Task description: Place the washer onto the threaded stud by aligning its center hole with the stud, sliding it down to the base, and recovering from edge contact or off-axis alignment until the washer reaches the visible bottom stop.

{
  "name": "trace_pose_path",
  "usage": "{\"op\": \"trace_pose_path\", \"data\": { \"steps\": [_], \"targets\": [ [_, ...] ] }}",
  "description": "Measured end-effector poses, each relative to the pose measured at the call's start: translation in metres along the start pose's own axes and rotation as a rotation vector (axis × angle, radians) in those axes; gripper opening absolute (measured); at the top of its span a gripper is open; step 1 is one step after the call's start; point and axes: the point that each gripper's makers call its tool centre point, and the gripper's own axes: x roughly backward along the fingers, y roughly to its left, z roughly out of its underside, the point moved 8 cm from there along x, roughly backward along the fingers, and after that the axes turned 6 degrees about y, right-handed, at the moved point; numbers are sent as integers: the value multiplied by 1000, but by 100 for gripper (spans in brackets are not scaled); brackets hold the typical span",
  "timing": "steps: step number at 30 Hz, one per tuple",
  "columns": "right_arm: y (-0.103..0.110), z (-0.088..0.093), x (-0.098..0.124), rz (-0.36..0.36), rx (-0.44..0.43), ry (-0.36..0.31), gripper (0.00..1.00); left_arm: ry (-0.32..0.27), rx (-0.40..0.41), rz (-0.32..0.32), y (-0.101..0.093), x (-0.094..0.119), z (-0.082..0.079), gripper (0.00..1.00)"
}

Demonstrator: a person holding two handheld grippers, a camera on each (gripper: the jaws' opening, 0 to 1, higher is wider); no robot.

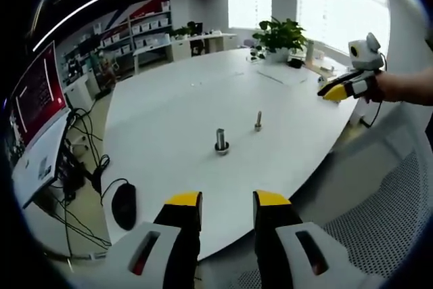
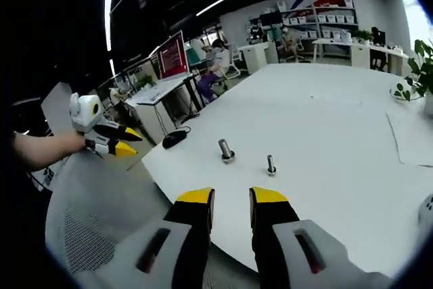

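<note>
White table (image 1: 203,106) — stud (image 1: 221,141), bolt (image 1: 258,121) upright; both claws apart, empty.

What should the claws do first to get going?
Probably bring one claw, say the right claw, forward over the white table toward the two small metal pieces, the wider-based one and the thin one. Both claws are open, hold nothing and hang back at the table's edge. Which piece carries the washer is too small to tell.

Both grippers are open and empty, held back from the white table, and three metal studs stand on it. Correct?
Not quite: two metal pieces stand on the white table, not three. The left gripper view shows a thicker stud and a thinner bolt. The left gripper and right gripper are open and empty.
</note>
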Motion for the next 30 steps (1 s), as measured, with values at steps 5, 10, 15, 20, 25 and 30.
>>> {"op": "trace_pose_path", "data": {
  "steps": [5, 10, 15, 20, 25, 30],
  "targets": [
    [13, 5, 6, -9, -31, -19, 26, -22, 11, -4, 2, 1, -2, 28],
    [25, 9, 9, -2, 2, -6, 28, -29, 12, -4, 2, 2, -3, 28],
    [34, 13, 16, 12, 0, -23, 31, -39, 20, 1, 3, 2, -5, 28],
    [34, 13, 17, 55, 26, -60, 35, -46, 27, -2, 3, 4, -6, 28],
    [31, 11, 18, 74, 27, -105, 40, -57, 33, -10, 4, 4, -6, 28],
    [29, 16, 16, 85, 12, -75, 40, -55, 33, -16, 4, 5, -5, 28]
  ]
}}
